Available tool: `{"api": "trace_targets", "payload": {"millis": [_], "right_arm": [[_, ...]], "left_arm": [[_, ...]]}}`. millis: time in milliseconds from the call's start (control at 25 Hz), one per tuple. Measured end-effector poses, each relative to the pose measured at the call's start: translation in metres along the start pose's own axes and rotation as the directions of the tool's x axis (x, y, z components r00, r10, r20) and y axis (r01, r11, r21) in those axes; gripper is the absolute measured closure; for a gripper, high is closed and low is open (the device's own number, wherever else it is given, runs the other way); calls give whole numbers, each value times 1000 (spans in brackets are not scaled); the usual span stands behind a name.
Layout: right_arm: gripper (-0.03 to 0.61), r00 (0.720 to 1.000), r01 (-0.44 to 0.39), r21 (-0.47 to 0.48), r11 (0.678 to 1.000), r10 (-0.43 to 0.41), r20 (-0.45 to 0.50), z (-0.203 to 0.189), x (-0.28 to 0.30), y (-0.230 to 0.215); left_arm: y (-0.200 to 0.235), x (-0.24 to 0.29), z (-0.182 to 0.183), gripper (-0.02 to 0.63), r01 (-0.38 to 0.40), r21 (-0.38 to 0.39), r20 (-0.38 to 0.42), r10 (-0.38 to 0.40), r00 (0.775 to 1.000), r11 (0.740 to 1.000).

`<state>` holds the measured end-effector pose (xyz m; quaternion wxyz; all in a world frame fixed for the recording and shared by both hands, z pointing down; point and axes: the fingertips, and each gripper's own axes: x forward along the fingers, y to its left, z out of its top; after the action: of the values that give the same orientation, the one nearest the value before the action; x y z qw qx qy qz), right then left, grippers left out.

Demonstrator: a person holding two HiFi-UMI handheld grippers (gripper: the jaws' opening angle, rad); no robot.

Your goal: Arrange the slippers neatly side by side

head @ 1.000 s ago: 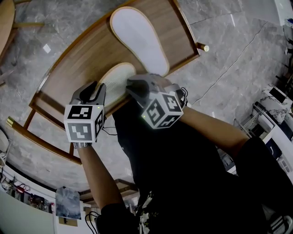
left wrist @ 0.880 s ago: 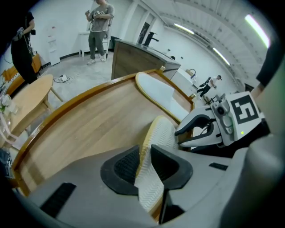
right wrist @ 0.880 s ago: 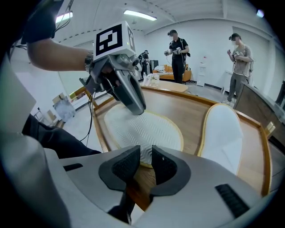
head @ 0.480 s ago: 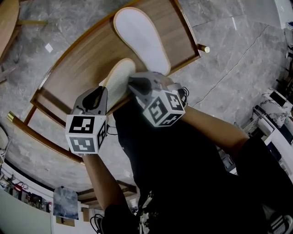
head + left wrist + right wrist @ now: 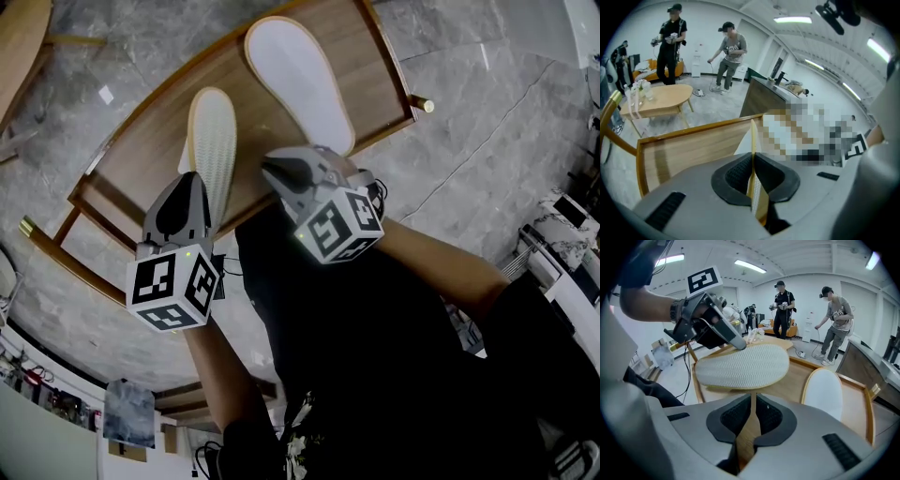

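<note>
One white slipper (image 5: 300, 84) lies flat on the wooden table (image 5: 141, 141), also seen at the right (image 5: 822, 390). The other slipper (image 5: 214, 141) is raised and tipped on its side, its ribbed sole (image 5: 743, 364) facing my right gripper. My left gripper (image 5: 187, 192) has just been closing and is shut on this slipper's thin tan edge (image 5: 753, 140), seen edge-on between the pads. My right gripper (image 5: 272, 169) has also just been closing. Its jaws (image 5: 752, 411) stand almost together with nothing in them; only table wood shows through the slit.
The table has a raised wooden rim (image 5: 398, 70) and stands on grey marble floor (image 5: 487, 122). Beyond it are a low round wooden table (image 5: 661, 101) and two standing people (image 5: 834, 319). The holder's black-clothed body fills the near side.
The near slipper has left the table's front edge, swung left and turned up on its side. My left gripper rose with it and rolled. My right gripper hardly moved.
</note>
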<state>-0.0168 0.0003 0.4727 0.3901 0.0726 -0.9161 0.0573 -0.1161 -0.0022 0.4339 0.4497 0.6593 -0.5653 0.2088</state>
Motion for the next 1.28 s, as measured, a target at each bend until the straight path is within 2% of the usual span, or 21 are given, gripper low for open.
{"api": "trace_targets", "payload": {"millis": [160,280,440,560,720,800,920,960,1000,1120,1200,1280], "right_arm": [[552,1000,12,14,1000,-13,24,6,-2,-6],[554,999,12,1,1000,-12,35,10,0,-8],[558,998,-4,1,1000,4,60,22,2,-5],[558,995,-35,3,999,34,90,36,9,2],[557,986,-90,8,996,88,144,65,25,21],[557,978,-128,23,992,122,167,78,34,34],[521,967,-193,48,980,182,176,84,44,58],[507,964,-211,59,976,198,177,85,46,65],[494,961,-226,72,971,211,180,84,48,71],[469,951,-269,103,958,247,188,81,52,87],[449,941,-301,118,946,275,195,79,55,97],[429,930,-332,125,935,302,211,76,54,109]], "left_arm": [[26,-17,-2,594,-102,-106,64,109,992,989],[50,-34,-2,594,-165,-243,129,200,971,956],[76,-58,-3,594,-209,-416,197,312,929,885],[88,-73,-5,594,-252,-486,230,400,887,837],[109,-93,-16,594,-316,-577,252,531,809,754],[119,-97,-21,594,-302,-632,253,558,790,714],[126,-96,-29,594,-243,-713,238,553,798,657],[128,-95,-31,594,-239,-724,230,553,801,647],[128,-94,-32,594,-247,-723,221,554,803,646],[126,-90,-29,594,-282,-692,211,559,802,665],[121,-85,-25,594,-263,-696,218,546,809,668],[114,-80,-21,594,-222,-715,224,519,825,663]]}}
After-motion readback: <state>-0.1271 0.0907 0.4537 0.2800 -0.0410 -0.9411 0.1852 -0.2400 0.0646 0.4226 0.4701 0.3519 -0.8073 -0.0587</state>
